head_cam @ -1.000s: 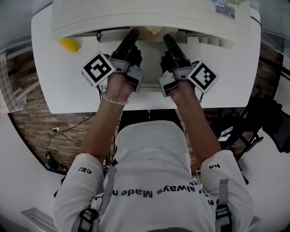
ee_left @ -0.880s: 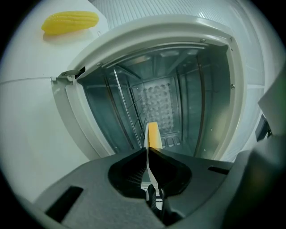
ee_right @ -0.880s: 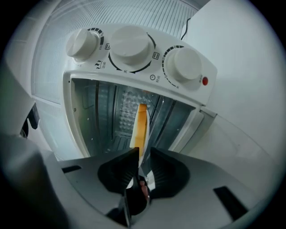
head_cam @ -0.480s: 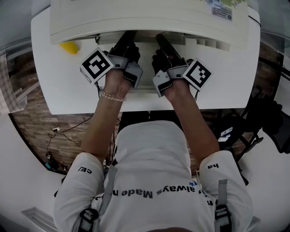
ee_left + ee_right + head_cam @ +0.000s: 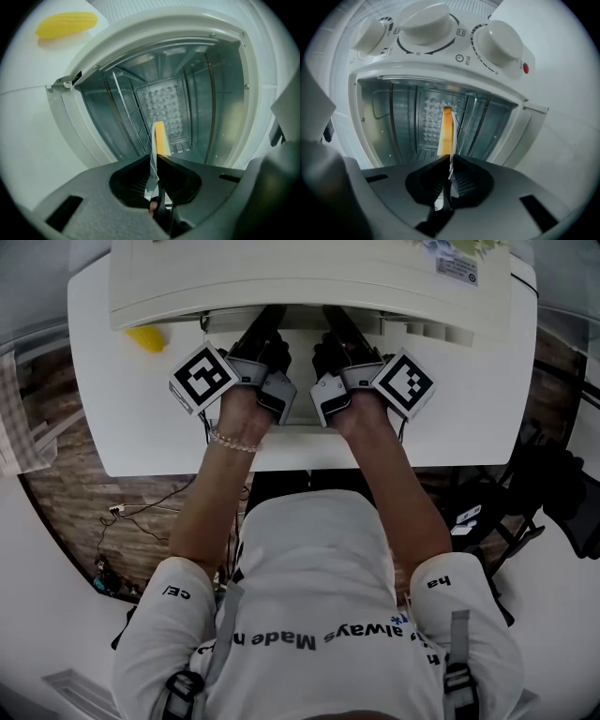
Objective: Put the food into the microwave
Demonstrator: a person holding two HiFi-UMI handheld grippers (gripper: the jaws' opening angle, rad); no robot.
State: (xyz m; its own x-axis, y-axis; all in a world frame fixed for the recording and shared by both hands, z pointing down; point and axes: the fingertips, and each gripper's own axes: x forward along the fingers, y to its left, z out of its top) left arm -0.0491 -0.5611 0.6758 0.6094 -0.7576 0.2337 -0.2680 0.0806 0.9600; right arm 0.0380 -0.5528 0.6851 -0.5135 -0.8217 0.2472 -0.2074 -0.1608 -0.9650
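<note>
Leaning over the white bench [image 5: 112, 427], the person holds one tool in each hand, both pointed at the open front of the microwave [image 5: 309, 277]. From above, the tips of the left tool [image 5: 265, 324] and the right tool [image 5: 337, 324] sit close together and run out of sight under the microwave's top.

The left tool's [image 5: 155, 157] jaws are drawn almost together, pinching a thin flat edge. Beyond them the food [image 5: 161, 138] shows edge-on as a narrow yellow strip with a white rim. The right tool's [image 5: 450, 159] jaws are just as tight on the opposite side of the same piece, and the food [image 5: 446, 131] looks more orange from there. So it hangs between the two tools at the mouth of the cavity, its far end aimed at the dimpled back wall. Whether it rests on anything I cannot tell.

A wire rack [image 5: 126, 112] stands against the left inner wall. Three white knobs [image 5: 426, 21] and a red lamp [image 5: 526, 68] line one side of the opening. A yellow corn cob [image 5: 145, 337] lies on the bench at the far left, well apart from the tools.
</note>
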